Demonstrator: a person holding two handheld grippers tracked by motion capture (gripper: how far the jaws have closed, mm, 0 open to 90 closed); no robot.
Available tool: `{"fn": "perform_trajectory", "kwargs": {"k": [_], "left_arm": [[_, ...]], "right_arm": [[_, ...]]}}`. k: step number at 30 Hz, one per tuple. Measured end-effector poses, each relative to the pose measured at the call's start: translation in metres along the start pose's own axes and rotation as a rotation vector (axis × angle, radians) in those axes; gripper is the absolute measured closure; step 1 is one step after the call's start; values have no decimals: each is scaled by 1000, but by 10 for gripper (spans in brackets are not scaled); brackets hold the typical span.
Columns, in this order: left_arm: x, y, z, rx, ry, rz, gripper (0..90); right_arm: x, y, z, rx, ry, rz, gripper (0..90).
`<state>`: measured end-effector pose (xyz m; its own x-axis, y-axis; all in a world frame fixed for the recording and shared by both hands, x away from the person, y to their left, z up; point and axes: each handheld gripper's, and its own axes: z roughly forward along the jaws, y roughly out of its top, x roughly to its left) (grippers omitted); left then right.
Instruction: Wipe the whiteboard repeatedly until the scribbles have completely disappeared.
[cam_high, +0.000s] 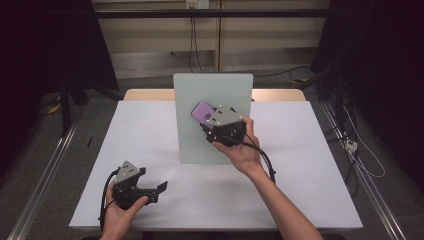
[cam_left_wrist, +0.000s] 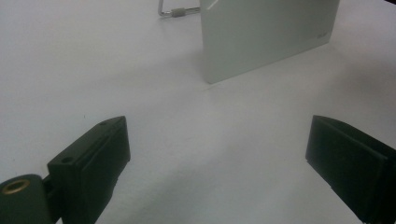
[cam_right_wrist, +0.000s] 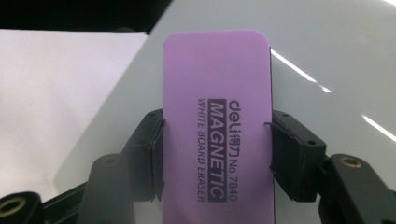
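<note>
A purple magnetic whiteboard eraser (cam_high: 202, 112) (cam_right_wrist: 217, 121) is clamped by its long sides between the jaws of my right gripper (cam_high: 209, 120) (cam_right_wrist: 217, 156). It is held over the upper middle of a pale grey-green whiteboard (cam_high: 212, 145) (cam_right_wrist: 327, 42) that lies flat on the table; I cannot tell whether the eraser touches the board. My left gripper (cam_high: 161, 189) (cam_left_wrist: 217, 154) rests low at the table's front left, pointing right, its jaws wide apart with only bare table between them.
The white tabletop (cam_high: 145, 145) (cam_left_wrist: 93, 60) surrounds the whiteboard, whose near corner (cam_left_wrist: 271, 37) appears in the left gripper view beside a metal loop (cam_left_wrist: 177, 11). Dark frames and cables (cam_high: 350, 145) stand beyond the table's sides.
</note>
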<state>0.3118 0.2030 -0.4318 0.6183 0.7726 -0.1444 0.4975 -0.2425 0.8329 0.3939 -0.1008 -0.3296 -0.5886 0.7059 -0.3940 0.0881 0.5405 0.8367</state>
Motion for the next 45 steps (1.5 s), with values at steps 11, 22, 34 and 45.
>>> {"fn": "perform_trajectory", "kwargs": {"k": [11, 22, 34, 45], "left_arm": [[-1, 0, 0, 3, 1, 6, 64], [-1, 0, 1, 5, 0, 6, 64], [0, 0, 1, 6, 0, 0, 64], [-1, 0, 2, 10, 1, 2, 64]], "right_arm": [[-9, 5, -4, -24, -54, 7, 415], [28, -14, 12, 30, 37, -62, 415], [23, -15, 9, 26, 49, -46, 415], [-24, -5, -15, -28, -50, 2, 415]]}}
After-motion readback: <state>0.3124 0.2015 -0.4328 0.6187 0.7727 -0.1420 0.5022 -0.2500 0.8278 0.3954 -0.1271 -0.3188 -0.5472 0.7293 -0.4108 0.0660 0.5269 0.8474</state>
